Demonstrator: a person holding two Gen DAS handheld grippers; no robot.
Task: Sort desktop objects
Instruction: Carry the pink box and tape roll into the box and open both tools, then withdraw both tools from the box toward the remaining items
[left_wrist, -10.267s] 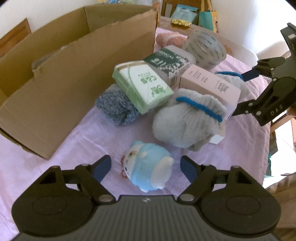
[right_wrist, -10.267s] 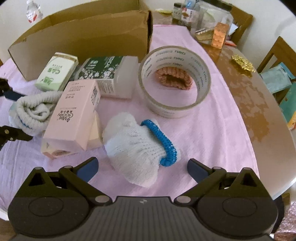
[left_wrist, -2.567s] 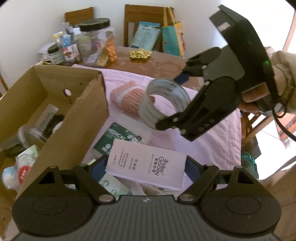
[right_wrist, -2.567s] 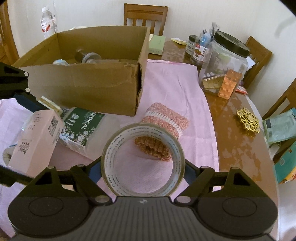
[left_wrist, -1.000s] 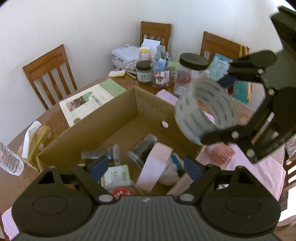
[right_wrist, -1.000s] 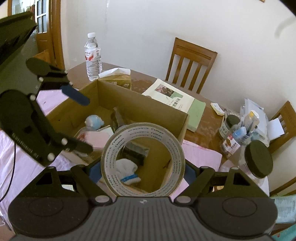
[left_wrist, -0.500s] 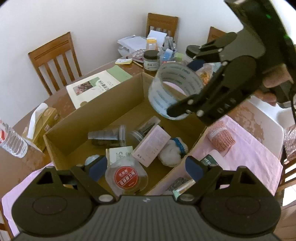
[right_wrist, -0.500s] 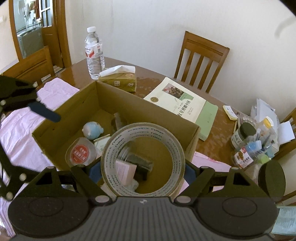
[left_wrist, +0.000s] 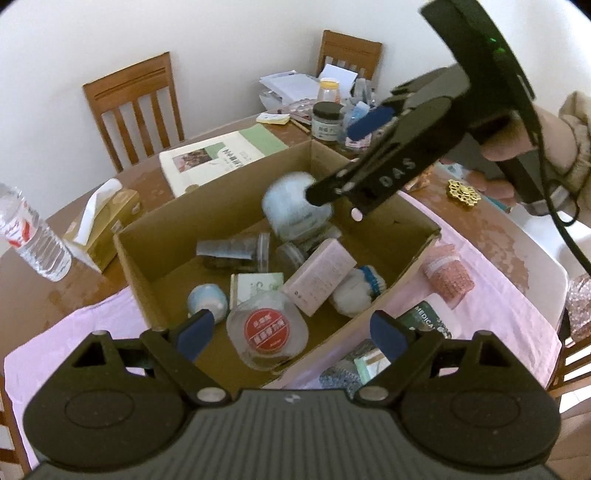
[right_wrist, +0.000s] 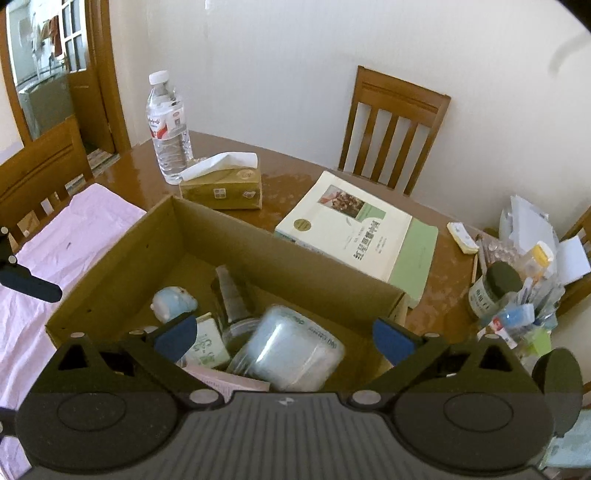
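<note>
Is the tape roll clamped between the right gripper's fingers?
No: the right gripper is opening, its fingers clear of the tape roll, which is down inside the cardboard box.

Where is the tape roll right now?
In the right wrist view the tape roll sits inside the cardboard box, free between the opening right hand-held gripper pads, beside the green tissue pack.

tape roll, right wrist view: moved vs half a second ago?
Yes. The tape roll was framed between the right tool fingers; now it has dropped lower, blurred, inside the cardboard box, as the jaws open clear of it.
</note>
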